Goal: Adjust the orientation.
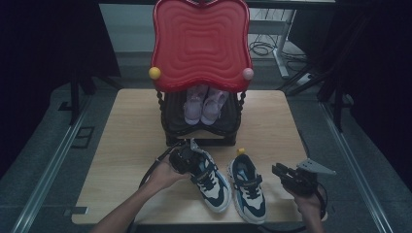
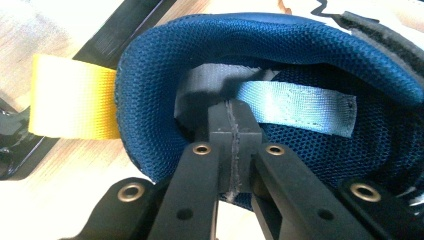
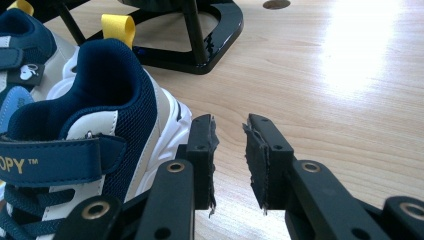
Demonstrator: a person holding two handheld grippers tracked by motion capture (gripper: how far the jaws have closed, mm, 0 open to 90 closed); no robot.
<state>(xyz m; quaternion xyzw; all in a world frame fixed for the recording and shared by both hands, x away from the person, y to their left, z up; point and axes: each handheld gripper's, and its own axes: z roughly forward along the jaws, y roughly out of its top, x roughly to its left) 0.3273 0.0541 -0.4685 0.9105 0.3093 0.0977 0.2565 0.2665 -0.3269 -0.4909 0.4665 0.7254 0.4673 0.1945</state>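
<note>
Two navy-and-white sneakers lie on the wooden table (image 1: 131, 136). My left gripper (image 1: 187, 160) is at the heel end of the left sneaker (image 1: 211, 182). In the left gripper view its jaws (image 2: 235, 117) reach over the blue mesh collar (image 2: 210, 45) and press together on grey lining inside, beside a light blue strip (image 2: 300, 107) and the yellow heel loop (image 2: 70, 97). My right gripper (image 1: 278, 171) hovers right of the right sneaker (image 1: 248, 189). Its jaws (image 3: 230, 135) stand slightly apart with nothing between them, next to that sneaker's heel (image 3: 100, 100).
A black shoe rack with a red wavy top (image 1: 201, 43) stands at the table's back middle, its base (image 3: 210, 40) just behind the sneakers. A pair of pink shoes (image 1: 204, 104) sits on its lower shelf. Bare wood lies left and right of the rack.
</note>
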